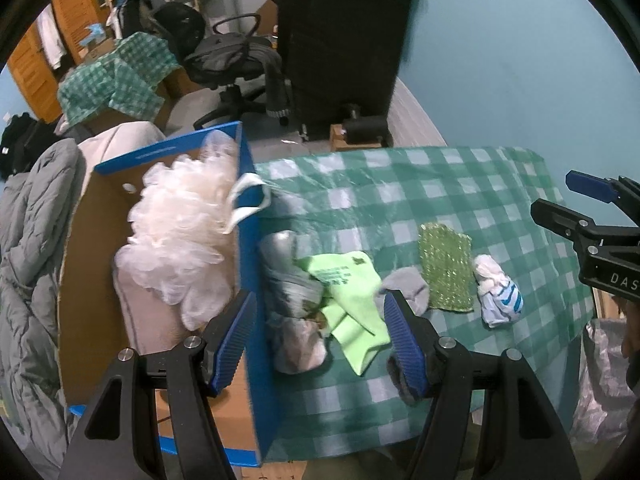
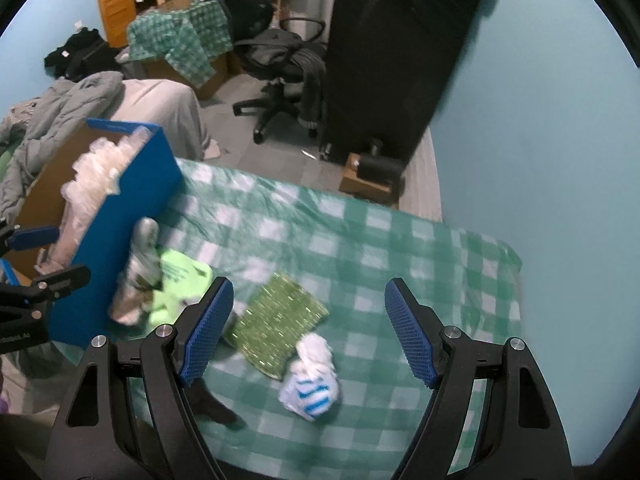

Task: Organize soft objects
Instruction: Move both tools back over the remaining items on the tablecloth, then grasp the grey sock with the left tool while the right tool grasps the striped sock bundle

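Both tools, left tool (image 1: 320, 344) and right tool (image 2: 308, 332), hang open and empty over socks (image 2: 310, 384) near the tabletop's (image 2: 360, 232) front edge.

left claw (image 1: 320, 336) gapes above lime cloth (image 1: 352, 308) beside blue box (image 1: 256, 320).

A table covered with a green-and-white checked cloth (image 2: 360, 216) carries everything here. Just ahead of the left tool's fingertips lie a lime-green cloth (image 1: 352, 300), a crumpled grey and white bundle (image 1: 288, 280) and a grey sock (image 1: 404, 286), with a blue-sided cardboard box (image 1: 250, 264) standing against the bundle on that tool's left. Between the right tool's open fingers lie a glittery green scouring pad (image 2: 276, 320) and, touching its near corner, a balled white sock with blue stripes (image 2: 312, 384); a dark sock (image 2: 212, 404) lies beneath that tool's left finger.
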### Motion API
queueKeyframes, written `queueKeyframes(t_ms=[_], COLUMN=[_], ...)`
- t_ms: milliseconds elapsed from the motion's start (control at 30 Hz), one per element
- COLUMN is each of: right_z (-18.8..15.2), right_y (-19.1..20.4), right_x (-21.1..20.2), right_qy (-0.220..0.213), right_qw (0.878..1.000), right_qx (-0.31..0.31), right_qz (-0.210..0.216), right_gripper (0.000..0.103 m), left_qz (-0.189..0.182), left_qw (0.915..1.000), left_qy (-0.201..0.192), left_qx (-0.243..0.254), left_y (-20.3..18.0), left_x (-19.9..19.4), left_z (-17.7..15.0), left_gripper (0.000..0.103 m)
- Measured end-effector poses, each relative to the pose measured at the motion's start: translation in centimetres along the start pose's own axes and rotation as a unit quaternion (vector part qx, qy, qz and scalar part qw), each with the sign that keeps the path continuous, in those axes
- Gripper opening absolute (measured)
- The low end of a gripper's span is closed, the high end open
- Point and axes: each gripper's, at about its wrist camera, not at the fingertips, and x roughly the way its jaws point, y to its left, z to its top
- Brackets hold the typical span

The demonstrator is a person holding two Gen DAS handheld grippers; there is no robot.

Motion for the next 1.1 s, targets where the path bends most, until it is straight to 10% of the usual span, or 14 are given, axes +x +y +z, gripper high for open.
queueKeyframes(t_ms=[1100], right_z=[-7.9], right_y=[-3.0], right_x=[8.5], right_qy=[0.122], right_qw=[0.988], right_qx=[0.089], right_qz=[0.026], right_gripper=[0.078], left_qz=[-0.043], left_qw=[0.9930], left_qy=[0.055], left_qx=[0.095], left_y=[-6.3], left_x=[9.3], left_z=[0.0], left_gripper=[0.078])
